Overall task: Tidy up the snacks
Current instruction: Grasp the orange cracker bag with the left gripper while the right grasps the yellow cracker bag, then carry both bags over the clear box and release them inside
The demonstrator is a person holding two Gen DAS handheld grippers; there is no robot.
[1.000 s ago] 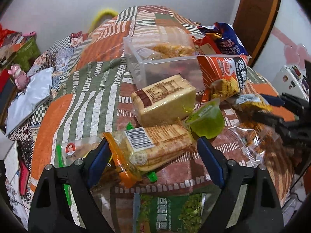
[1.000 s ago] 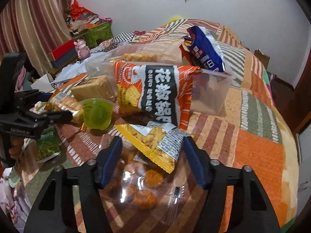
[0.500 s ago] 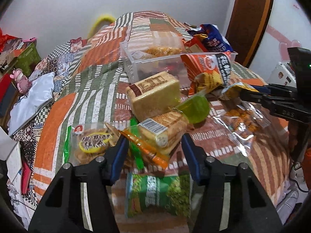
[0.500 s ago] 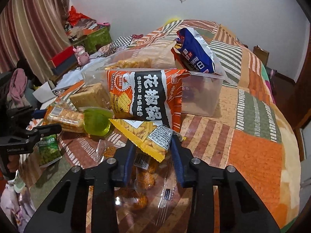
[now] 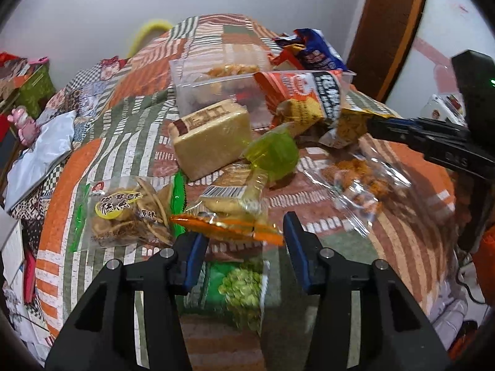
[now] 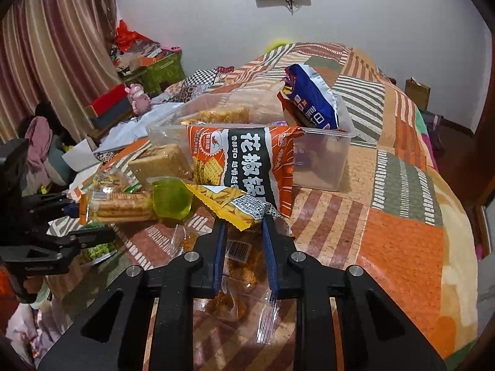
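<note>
A clear cracker packet with an orange crimped end lies between the pads of my left gripper. The jaws are closing and the end is pinched and bent. From the right wrist view that packet juts out of the left gripper. My right gripper is shut on the end of a yellow bag of snack sticks, above a clear bag of orange snacks. A clear plastic bin holding a blue bag stands behind.
On the striped quilt lie a large orange-and-black snack bag leaning on the bin, a green jelly cup, a wrapped cake block, a crisps bag and a green pea bag. Clutter lines the bed's left side.
Both grippers closed from wide open. The left one drew back and now pinches the cracker packet's orange end. The right one closed on the yellow bag's end.
</note>
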